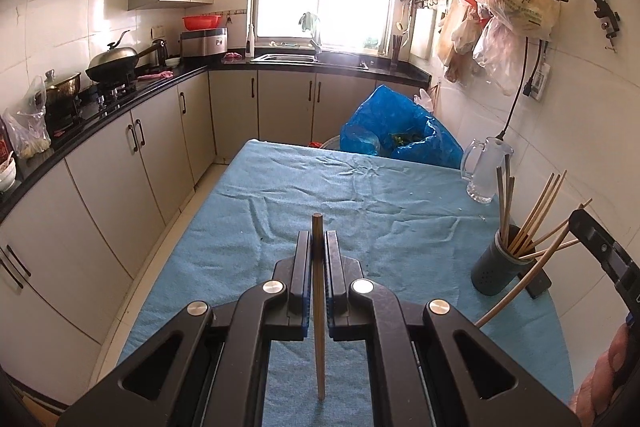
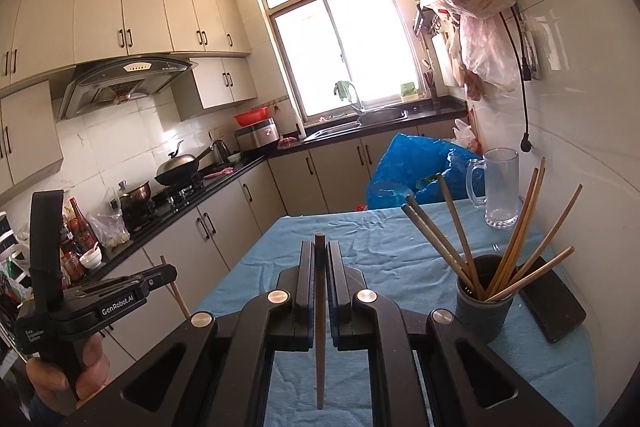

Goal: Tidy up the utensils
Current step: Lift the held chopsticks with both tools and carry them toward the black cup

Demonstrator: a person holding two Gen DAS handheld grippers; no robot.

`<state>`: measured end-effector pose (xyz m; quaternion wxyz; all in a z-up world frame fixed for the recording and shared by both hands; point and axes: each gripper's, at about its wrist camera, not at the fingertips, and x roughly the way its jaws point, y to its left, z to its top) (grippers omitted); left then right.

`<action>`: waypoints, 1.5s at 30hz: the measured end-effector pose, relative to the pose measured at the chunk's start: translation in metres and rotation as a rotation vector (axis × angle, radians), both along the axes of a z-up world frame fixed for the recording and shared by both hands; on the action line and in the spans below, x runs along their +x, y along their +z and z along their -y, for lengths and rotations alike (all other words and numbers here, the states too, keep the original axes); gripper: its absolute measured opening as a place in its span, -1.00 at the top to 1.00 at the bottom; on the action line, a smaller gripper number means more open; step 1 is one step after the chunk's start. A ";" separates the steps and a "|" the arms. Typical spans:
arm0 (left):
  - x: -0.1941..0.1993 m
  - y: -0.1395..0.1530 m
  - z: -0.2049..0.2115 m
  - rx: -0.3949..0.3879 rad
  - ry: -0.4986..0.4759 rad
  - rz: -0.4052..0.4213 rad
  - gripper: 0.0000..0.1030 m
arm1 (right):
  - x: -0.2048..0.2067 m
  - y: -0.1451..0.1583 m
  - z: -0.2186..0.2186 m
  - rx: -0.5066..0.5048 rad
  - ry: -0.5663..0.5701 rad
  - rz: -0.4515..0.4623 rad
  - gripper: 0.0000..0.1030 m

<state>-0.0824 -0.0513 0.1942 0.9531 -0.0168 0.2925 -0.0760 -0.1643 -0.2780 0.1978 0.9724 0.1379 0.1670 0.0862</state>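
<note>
Left wrist: left claw (image 1: 319, 239) pinches an upright chopstick (image 1: 319, 307).

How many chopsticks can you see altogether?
9: one chopstick clamped in the left gripper, one in the right gripper, and seven standing in the dark holder on the blue cloth; more may be hidden inside.

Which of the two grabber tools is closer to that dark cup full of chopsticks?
The right. The right gripper, shut on a chopstick, sits just beside the chopstick holder. The left gripper, shut on its own chopstick, is farther over the blue cloth.
</note>
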 end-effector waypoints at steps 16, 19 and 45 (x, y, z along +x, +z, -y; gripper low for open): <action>-0.017 0.011 0.010 0.024 -0.007 0.033 0.90 | -0.017 0.009 0.009 0.008 -0.014 0.023 0.88; -0.021 0.014 0.013 0.029 -0.013 0.039 0.90 | -0.022 0.012 0.012 0.011 -0.020 0.034 0.88; -0.043 0.040 0.061 0.085 -0.094 0.096 0.90 | -0.063 0.035 0.050 0.040 -0.093 0.115 0.88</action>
